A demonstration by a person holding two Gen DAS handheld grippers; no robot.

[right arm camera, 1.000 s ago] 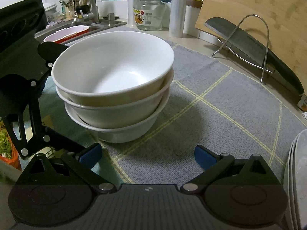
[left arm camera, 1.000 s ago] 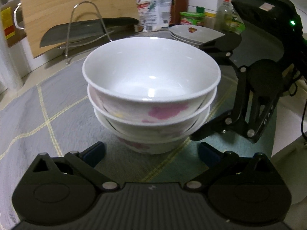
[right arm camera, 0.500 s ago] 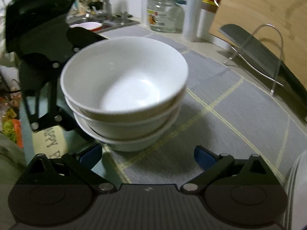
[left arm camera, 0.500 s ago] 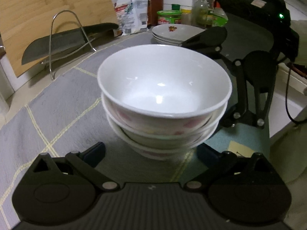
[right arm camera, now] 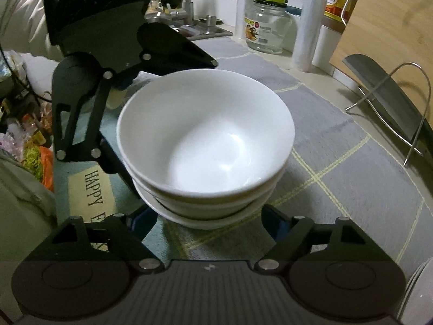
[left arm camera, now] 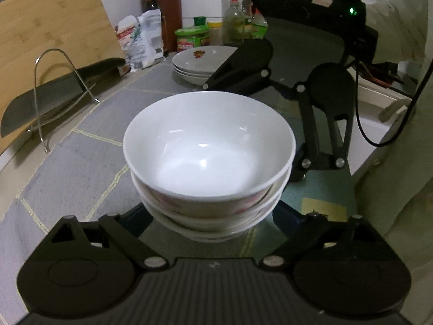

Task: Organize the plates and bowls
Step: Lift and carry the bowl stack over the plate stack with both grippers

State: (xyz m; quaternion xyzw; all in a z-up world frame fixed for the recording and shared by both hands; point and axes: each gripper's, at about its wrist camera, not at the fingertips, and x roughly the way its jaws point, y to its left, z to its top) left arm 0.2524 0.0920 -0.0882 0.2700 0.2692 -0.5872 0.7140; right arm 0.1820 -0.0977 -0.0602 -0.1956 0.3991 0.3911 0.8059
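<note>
While 1.0 s ago both grippers sat back from bowl stack (left arm camera: 208,159), now closed in from opposite sides, stack apparently clear of grey mat (left arm camera: 81,162). Left gripper (left arm camera: 209,216) and right gripper (right arm camera: 209,216): jaws wide, cradling lowest bowl. Suggests carrying toward plates (left arm camera: 200,62). Count: three bowls, three plates.

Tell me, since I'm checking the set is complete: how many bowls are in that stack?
3, nested: top bowl, middle bowl showing only its rim, bottom bowl lowest between both grippers. Anything hidden inside can't be ruled out.
</note>
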